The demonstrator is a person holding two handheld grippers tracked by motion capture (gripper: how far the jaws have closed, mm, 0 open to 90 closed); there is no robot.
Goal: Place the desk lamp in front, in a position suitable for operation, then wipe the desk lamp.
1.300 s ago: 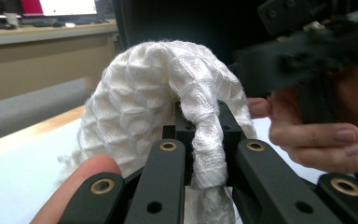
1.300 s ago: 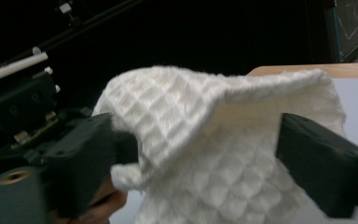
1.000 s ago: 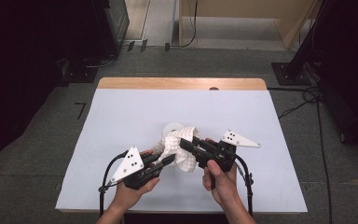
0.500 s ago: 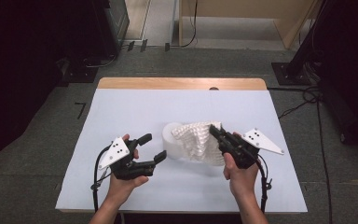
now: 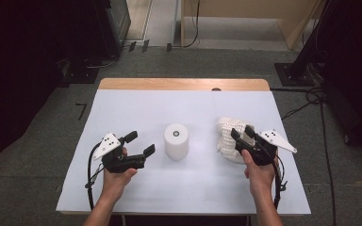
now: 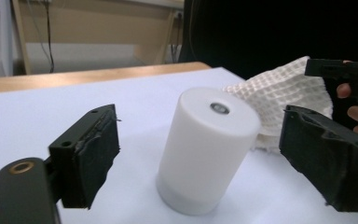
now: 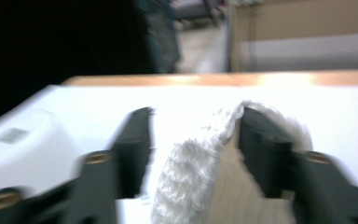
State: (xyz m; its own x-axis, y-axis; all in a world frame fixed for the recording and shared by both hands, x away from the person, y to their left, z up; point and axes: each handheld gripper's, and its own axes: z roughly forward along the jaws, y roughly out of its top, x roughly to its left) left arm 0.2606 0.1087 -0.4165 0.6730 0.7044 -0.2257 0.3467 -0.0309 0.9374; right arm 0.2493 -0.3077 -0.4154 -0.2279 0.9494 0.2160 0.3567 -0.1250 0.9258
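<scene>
High view — fixed above my side, facing forward and down on the white cylinder (image 5: 176, 141) from afar. Left gripper view — low, close, level with the cylinder (image 6: 205, 151) between my jaws. Right gripper view — blurred, near; cylinder (image 7: 18, 144) at left edge. All three share it.

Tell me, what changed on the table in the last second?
The white knitted cover came off the white cylinder, carried to the person's right by the right gripper. The left gripper let go and drew back left, jaws apart. The cylinder stayed upright mid-table.
</scene>
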